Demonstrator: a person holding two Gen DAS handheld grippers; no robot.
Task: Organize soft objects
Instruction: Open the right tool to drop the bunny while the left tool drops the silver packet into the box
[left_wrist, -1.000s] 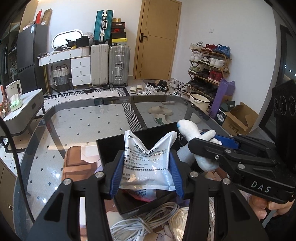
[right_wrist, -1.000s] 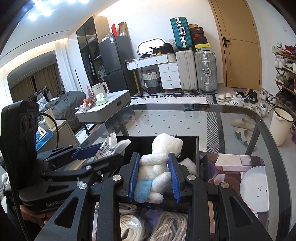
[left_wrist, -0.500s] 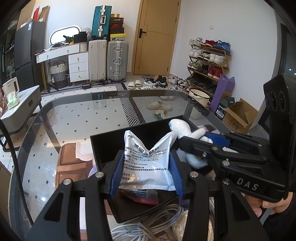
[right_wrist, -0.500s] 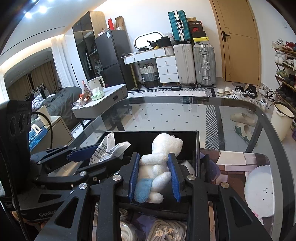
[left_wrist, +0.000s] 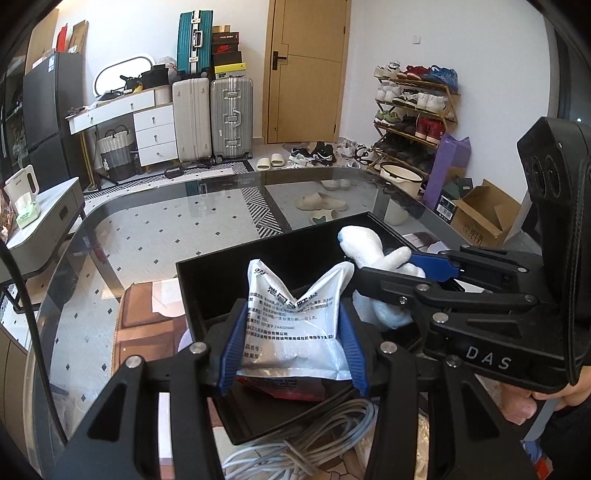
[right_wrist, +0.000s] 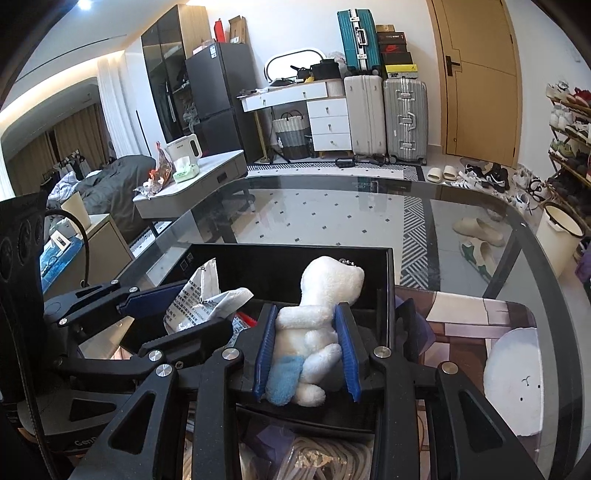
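1. Left tool (left_wrist: 291, 343) pinching a white printed pouch (left_wrist: 293, 325), held above the black tray (left_wrist: 207, 295).
2. Right tool (right_wrist: 306, 354) clamped on a white plush toy (right_wrist: 317, 321), also over the tray.
3. Tray resting on the glass surface (left_wrist: 147, 236); grey cables (left_wrist: 306, 443) coiled just in front.

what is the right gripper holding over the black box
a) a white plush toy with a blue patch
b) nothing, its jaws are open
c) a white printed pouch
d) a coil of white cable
a: in the right wrist view the right gripper has its blue pads pressed on both sides of the white plush toy, above the black box; the white printed pouch sits in the left gripper instead.
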